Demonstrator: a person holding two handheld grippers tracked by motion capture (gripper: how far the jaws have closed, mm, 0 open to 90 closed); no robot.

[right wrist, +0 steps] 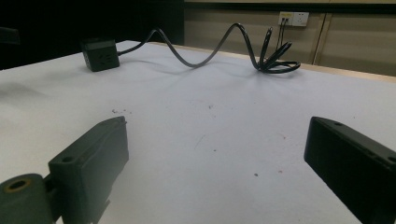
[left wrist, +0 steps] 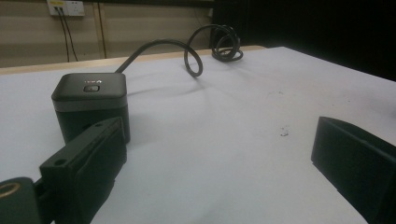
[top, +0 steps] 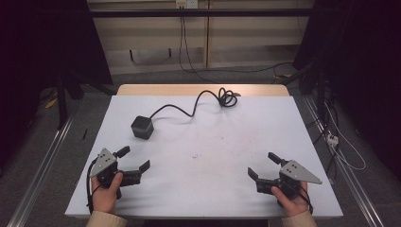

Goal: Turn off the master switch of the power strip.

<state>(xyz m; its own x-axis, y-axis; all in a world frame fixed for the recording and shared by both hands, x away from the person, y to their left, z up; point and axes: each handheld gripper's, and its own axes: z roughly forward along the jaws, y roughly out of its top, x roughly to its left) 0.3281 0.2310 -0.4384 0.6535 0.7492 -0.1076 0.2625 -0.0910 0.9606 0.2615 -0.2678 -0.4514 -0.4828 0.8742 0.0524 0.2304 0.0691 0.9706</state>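
Likely fairly light and rigid, the black cube (top: 142,126) with its stiff, springy cord (top: 189,109) sits on the white tabletop (top: 213,189) just ahead of the left tool (top: 135,159); grip its flat sides. Both tools, the right tool (top: 263,165) too, gape empty. A top-face mark is unreadable.

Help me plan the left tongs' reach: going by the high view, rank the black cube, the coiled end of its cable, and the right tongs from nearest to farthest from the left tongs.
1. Black cube: just beyond the left tongs, on the left side.
2. Right tongs: across the near edge, at the right.
3. Coiled cable end: at the far edge, right of centre.
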